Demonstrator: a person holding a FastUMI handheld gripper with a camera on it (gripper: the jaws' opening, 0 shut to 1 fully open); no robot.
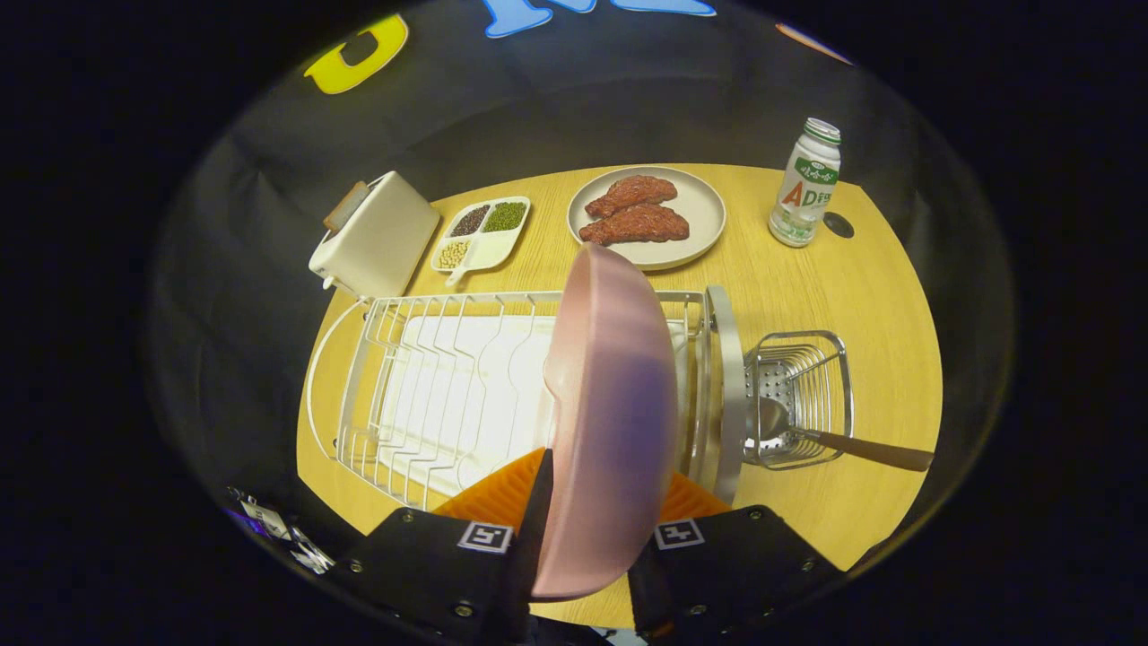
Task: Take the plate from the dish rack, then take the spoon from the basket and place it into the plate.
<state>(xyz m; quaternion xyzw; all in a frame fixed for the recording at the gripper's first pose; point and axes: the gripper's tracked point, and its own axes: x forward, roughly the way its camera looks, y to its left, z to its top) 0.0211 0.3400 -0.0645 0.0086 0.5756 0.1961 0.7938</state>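
We have the pink plate point(610, 413) on edge, clamped in our tool point(583, 547) above the dish rack point(430, 386). The spoon point(834, 440) lies right of it in the basket point(798, 395) — handle pointing toward the tabletop's right edge.

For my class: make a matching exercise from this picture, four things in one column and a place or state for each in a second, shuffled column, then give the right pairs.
Things:
1. pink plate
2. spoon
3. meat pieces
4. bottle

Places or states:
A. lying on the beige plate
B. standing upright beyond the basket
C. on edge between the fingers of the claw, over the dish rack
D. bowl in the wire basket, handle sticking out

Pairs: 1-C, 2-D, 3-A, 4-B
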